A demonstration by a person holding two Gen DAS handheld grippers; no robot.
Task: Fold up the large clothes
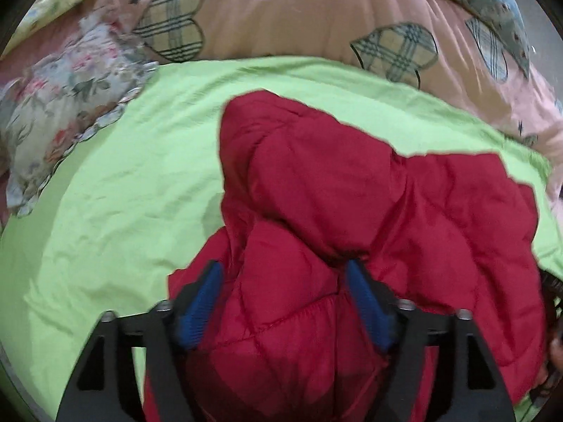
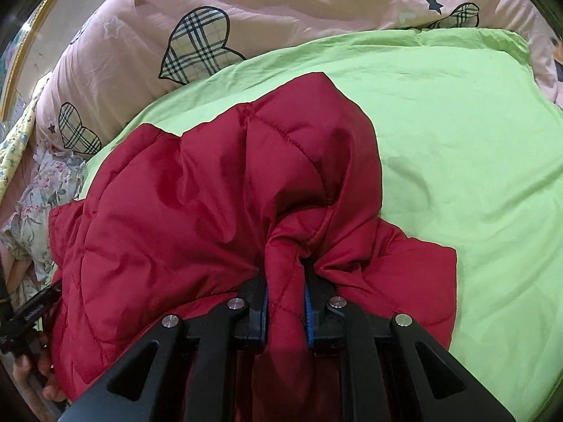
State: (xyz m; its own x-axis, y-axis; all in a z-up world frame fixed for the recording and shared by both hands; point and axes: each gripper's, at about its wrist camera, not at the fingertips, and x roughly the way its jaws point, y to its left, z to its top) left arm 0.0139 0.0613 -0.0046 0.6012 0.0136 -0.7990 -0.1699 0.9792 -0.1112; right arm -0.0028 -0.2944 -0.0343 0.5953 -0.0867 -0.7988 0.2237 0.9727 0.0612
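Note:
A red quilted jacket (image 1: 352, 193) lies bunched on a lime green sheet (image 1: 123, 193). In the left wrist view my left gripper (image 1: 283, 267) stands open just over it. Its blue pads (image 1: 200, 302) sit wide apart, with a puffy fold of jacket lying loose between them. In the right wrist view my right gripper (image 2: 285, 277) is shut on a gathered fold of the red jacket (image 2: 211, 193), and the fabric puckers at the jaws. The rest of the jacket spreads left and forward over the green sheet (image 2: 457, 123).
A pink duvet with plaid hearts (image 1: 281, 10) lies beyond the sheet and shows again as the pink duvet (image 2: 281, 10). A floral pillow (image 1: 59, 105) rests at the left. A person's hand (image 2: 38, 369) is at the lower left edge.

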